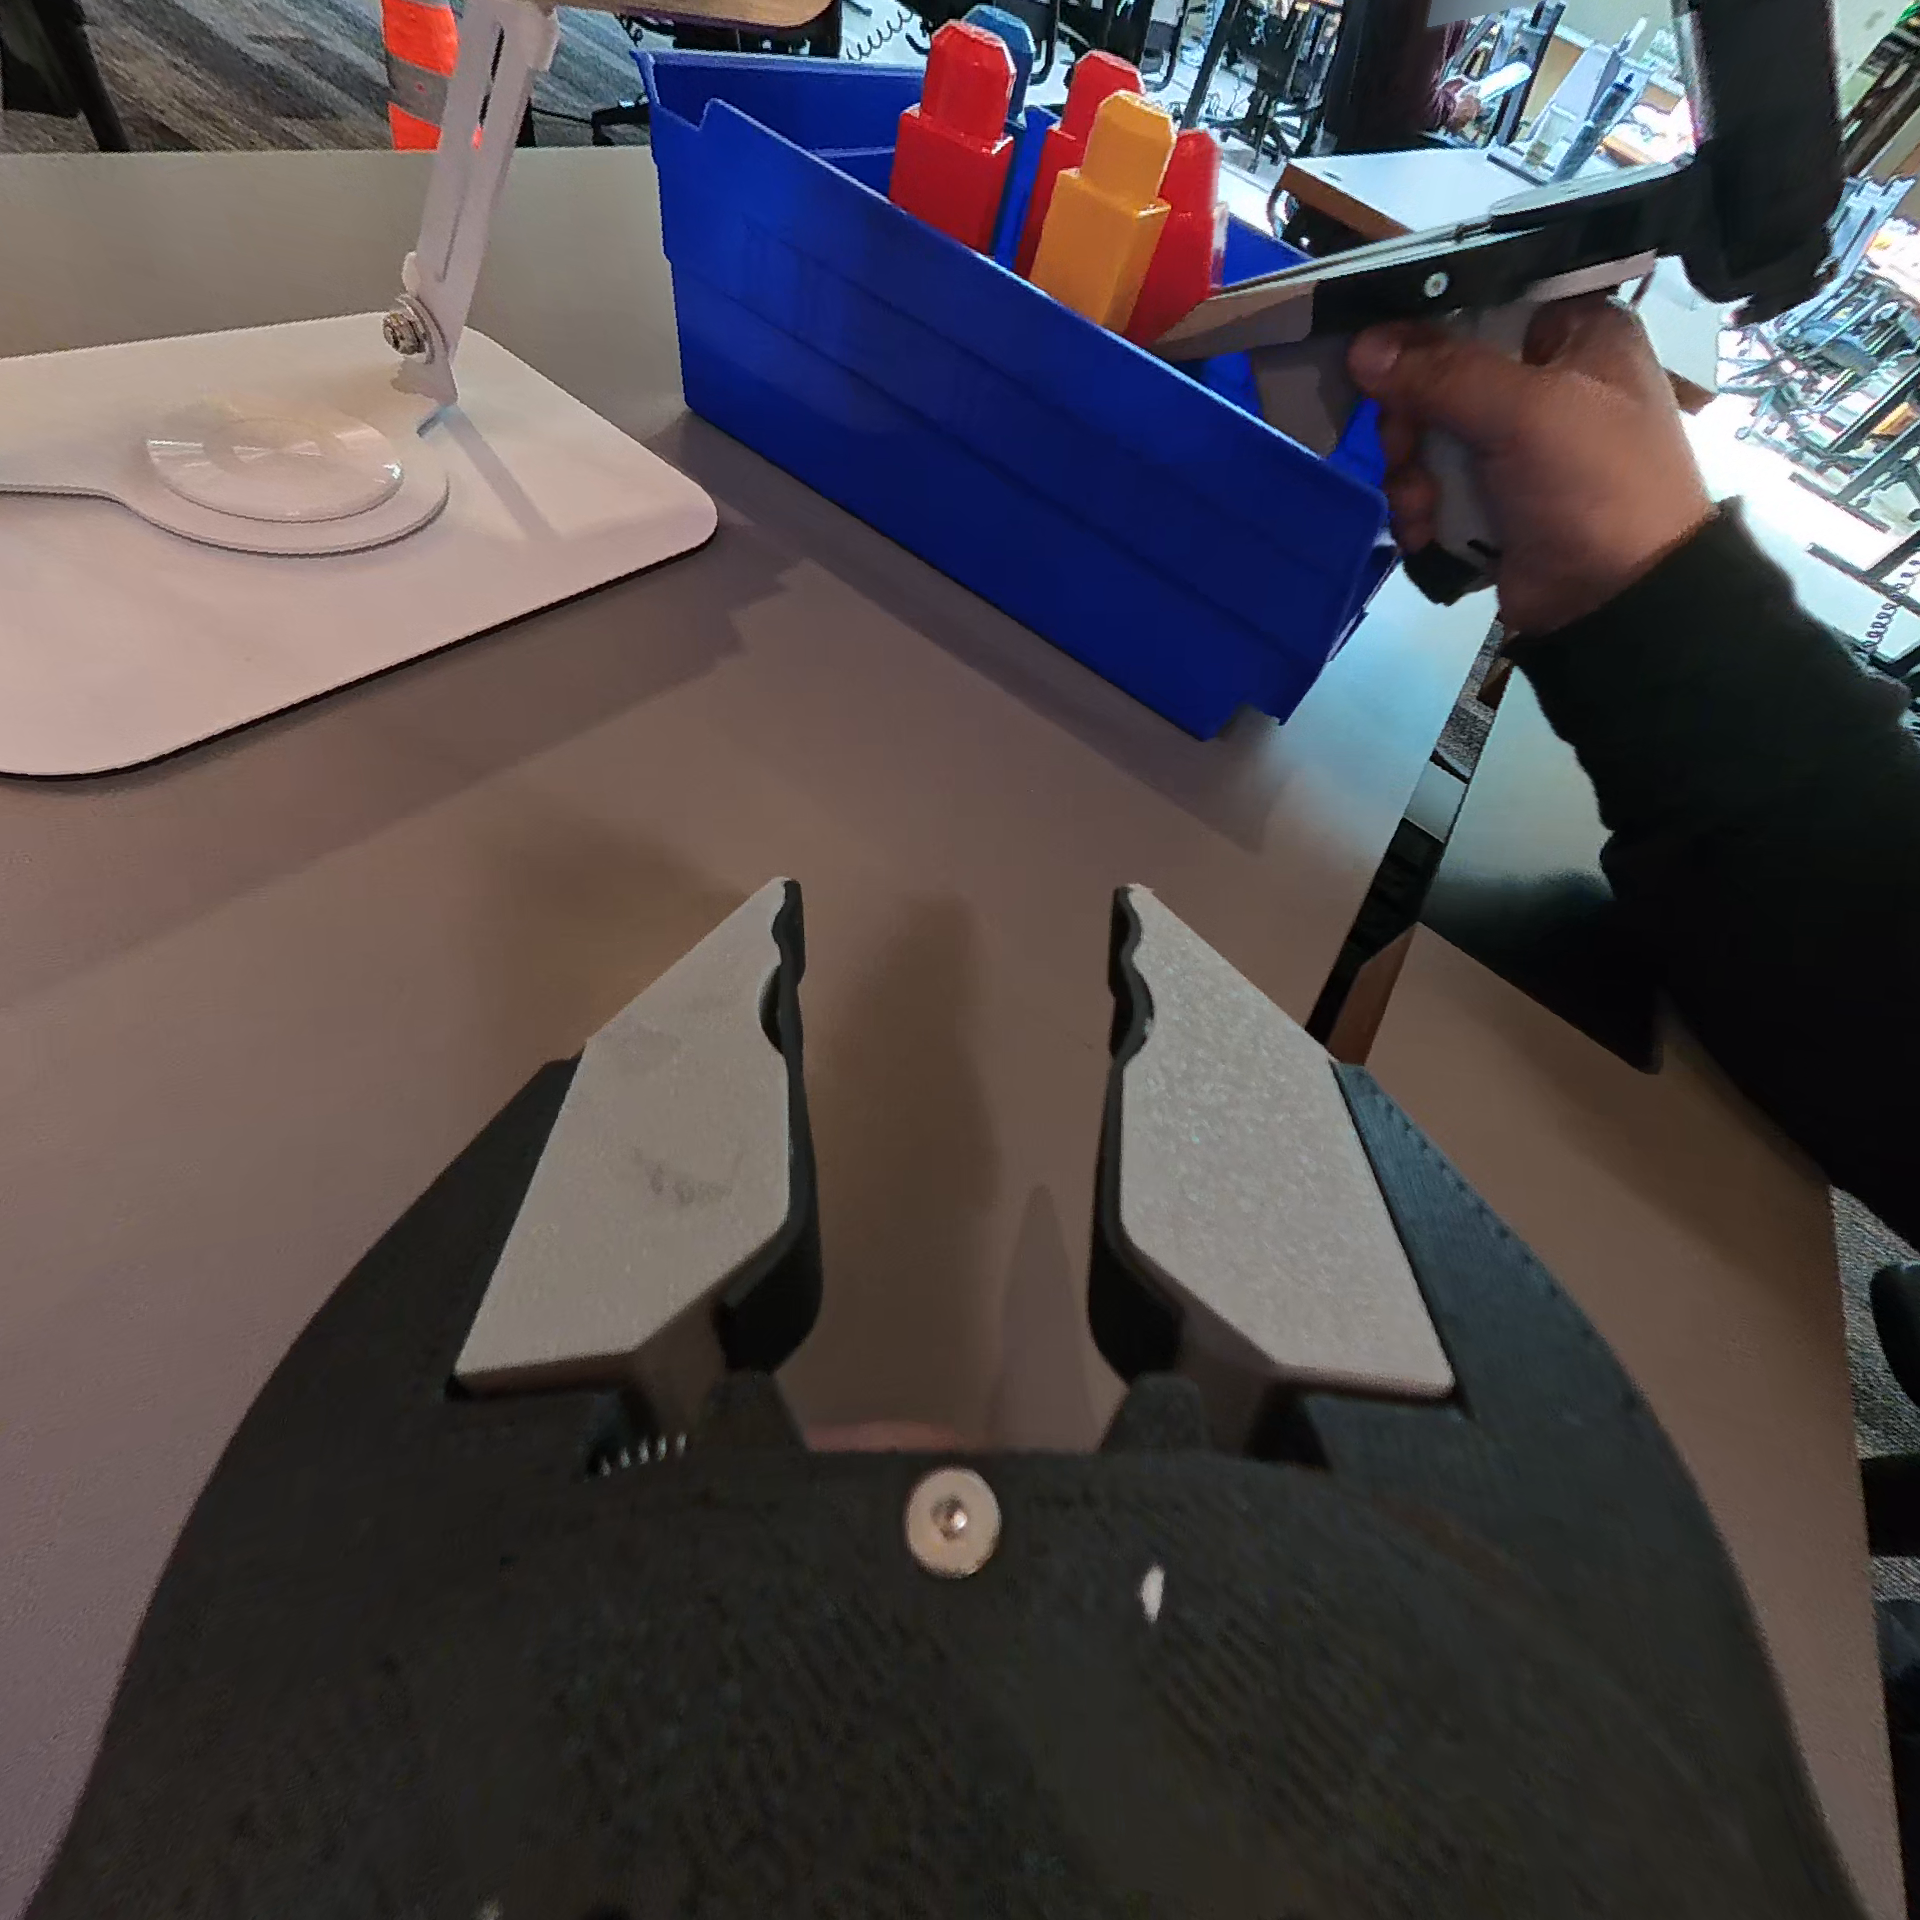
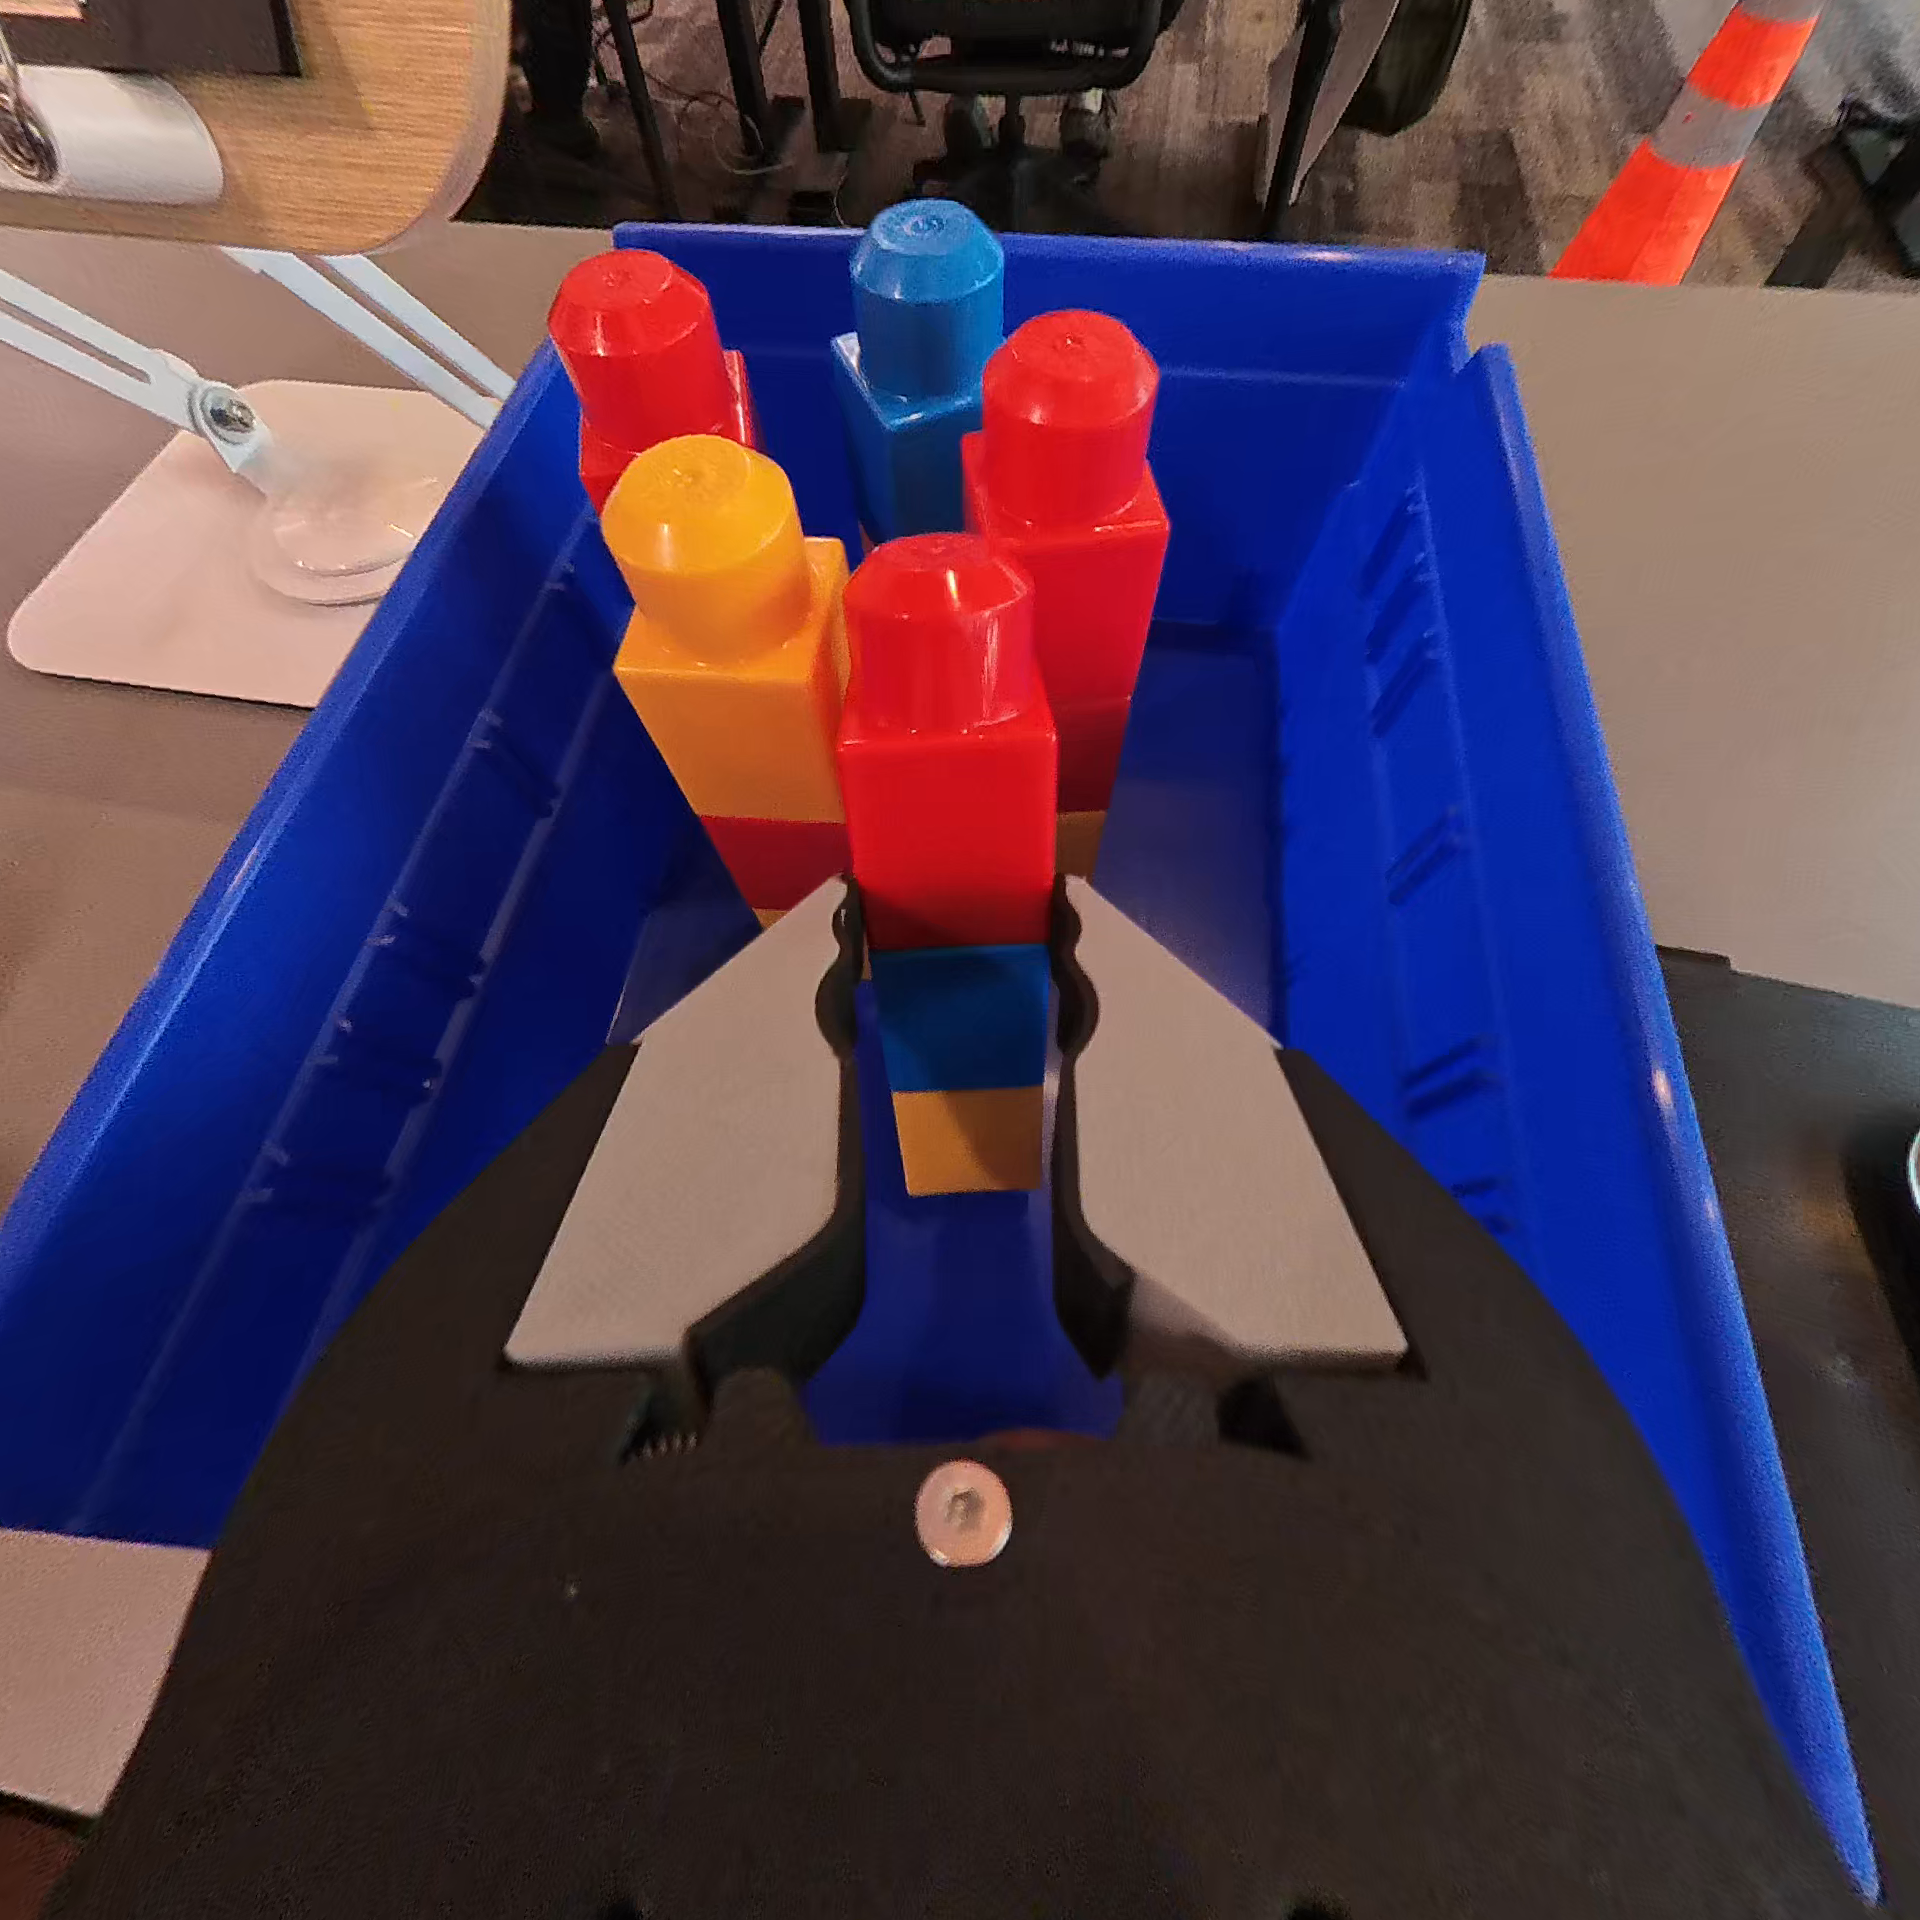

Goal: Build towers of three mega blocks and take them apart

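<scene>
A blue bin [image 2: 1455, 831] on the grey table holds several upright towers of mega blocks. My right gripper [image 2: 956, 914] reaches into the bin. Its fingertips press both sides of the nearest tower [image 2: 945, 790], at the base of its red top block, which sits on a blue and a yellow block. Yellow-topped [image 2: 727, 675], red-topped [image 2: 1070, 540] and blue-topped [image 2: 920, 364] towers stand close behind it. My left gripper [image 1: 956, 904] is open and empty, low over the bare table in front of the bin [image 1: 987, 436]. The left wrist view also shows the right gripper [image 1: 1195, 332] entering the bin, held by a hand.
A white stand with a flat base [image 1: 312, 540] sits left of the bin and also shows in the right wrist view [image 2: 208, 561]. The table's right edge [image 1: 1382, 883] runs close by the bin. An orange cone [image 2: 1683, 145] and chairs stand on the floor beyond. There is about 30 centimeters between the tips of the two grippers.
</scene>
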The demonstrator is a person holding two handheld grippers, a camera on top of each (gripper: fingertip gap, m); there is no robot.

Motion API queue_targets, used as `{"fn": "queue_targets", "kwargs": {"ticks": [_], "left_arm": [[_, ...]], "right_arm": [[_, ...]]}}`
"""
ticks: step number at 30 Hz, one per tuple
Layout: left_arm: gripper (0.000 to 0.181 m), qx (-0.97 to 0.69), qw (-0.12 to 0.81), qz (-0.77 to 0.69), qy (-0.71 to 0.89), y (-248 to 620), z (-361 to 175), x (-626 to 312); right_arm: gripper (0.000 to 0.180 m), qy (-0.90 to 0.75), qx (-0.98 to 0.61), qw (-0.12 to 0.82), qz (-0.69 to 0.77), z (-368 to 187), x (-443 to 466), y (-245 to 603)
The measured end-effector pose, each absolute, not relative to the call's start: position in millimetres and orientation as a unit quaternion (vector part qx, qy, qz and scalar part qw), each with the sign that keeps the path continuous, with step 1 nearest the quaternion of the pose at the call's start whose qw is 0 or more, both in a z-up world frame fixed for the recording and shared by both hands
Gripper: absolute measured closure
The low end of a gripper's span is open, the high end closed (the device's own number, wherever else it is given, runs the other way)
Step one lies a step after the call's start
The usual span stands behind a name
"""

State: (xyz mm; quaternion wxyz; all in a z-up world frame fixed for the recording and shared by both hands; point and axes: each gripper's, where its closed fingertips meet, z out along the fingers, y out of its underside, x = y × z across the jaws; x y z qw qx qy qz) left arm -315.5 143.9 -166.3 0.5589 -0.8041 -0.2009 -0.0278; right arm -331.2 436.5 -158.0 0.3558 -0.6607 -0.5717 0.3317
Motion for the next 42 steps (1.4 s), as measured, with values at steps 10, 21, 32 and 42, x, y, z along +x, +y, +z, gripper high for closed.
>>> {"fn": "queue_targets", "kwargs": {"ticks": [10,21,32,42], "left_arm": [[0.123,-0.804,0.559,-0.028,-0.200,143.9,-166.1,-315.3],[0.123,-0.805,0.558,-0.028,-0.200,144.3,-166.9,-314.9],[0.123,-0.807,0.557,-0.028,-0.197,144.8,-167.2,-314.1],[0.123,-0.806,0.557,-0.029,-0.198,144.7,-167.0,-314.4]], "right_arm": [[0.147,-0.581,-0.666,0.341,0.321,-160.0,-324.0,434.1],[0.148,-0.586,-0.669,0.330,0.316,-164.7,-322.4,433.3],[0.148,-0.577,-0.667,0.341,0.324,-159.8,-322.4,435.2],[0.149,-0.520,-0.600,0.359,0.490,-96.8,-317.0,419.1]]}}
